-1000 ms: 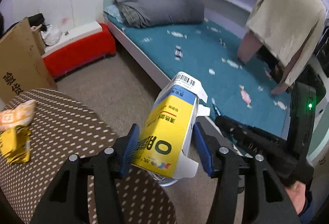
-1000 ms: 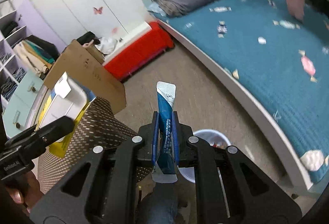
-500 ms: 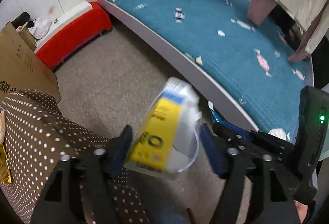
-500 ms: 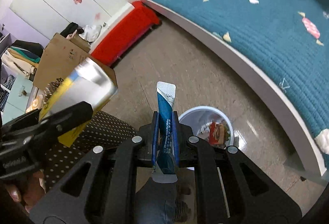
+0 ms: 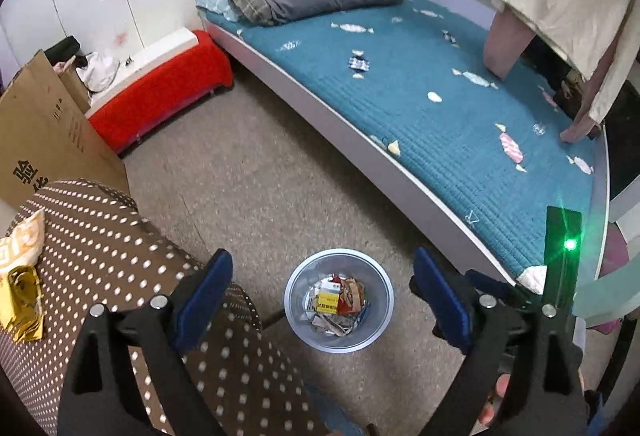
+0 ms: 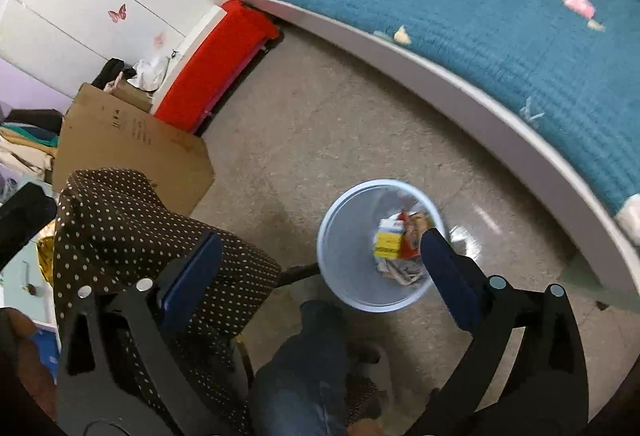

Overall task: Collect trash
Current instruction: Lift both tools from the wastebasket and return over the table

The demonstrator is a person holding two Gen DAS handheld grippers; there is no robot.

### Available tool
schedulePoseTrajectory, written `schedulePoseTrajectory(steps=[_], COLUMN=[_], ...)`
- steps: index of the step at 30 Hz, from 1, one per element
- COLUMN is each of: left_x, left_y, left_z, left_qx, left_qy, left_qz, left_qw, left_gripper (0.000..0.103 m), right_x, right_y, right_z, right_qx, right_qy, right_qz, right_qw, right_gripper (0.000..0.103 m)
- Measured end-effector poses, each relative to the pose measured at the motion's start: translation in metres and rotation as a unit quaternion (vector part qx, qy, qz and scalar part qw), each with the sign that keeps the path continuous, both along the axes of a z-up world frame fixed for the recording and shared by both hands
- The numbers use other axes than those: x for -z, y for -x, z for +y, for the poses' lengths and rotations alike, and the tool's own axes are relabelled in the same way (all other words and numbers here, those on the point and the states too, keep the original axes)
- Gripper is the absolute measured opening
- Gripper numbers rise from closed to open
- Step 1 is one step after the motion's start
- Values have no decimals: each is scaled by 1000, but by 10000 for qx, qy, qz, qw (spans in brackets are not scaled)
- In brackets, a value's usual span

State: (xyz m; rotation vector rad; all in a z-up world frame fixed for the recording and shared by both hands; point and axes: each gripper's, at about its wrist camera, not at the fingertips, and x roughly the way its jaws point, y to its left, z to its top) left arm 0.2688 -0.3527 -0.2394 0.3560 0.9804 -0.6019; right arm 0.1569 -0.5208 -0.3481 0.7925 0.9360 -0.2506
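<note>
Bedroom floor (image 5: 256, 171); bin (image 5: 296, 300) holds yellow box (image 5: 328, 303), wrappers. Left hand-held gripper (image 5: 320, 288), right hand-held gripper (image 6: 320, 260) wide apart, empty.

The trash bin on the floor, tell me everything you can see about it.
The bin is a small round pail, pale blue and looking like plastic, standing upright and open-topped on the floor between the dotted table and the bed. Inside lies a heap of wrappers and paper scraps with a yellow box on top. It is partly filled, well below the rim. Neither gripper touches it.
</note>
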Motion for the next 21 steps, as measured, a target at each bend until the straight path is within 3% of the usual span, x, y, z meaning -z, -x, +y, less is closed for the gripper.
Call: schedulePoseTrajectory(steps=[11, 21], left_x=[-46, -86], left_y=[39, 63], left_z=[51, 115], left_qx=[-139, -408], left_qy=[444, 745], left_qz=[-355, -737], left_qw=[9983, 9937], left_gripper=[92, 93], right_x=[-90, -167], right_y=[19, 20], right_z=[31, 87], right_qx=[-54, -470], right_qy=[717, 1222], right_qz=[-521, -1041], right_qw=[9961, 9859], right_gripper=[97, 97])
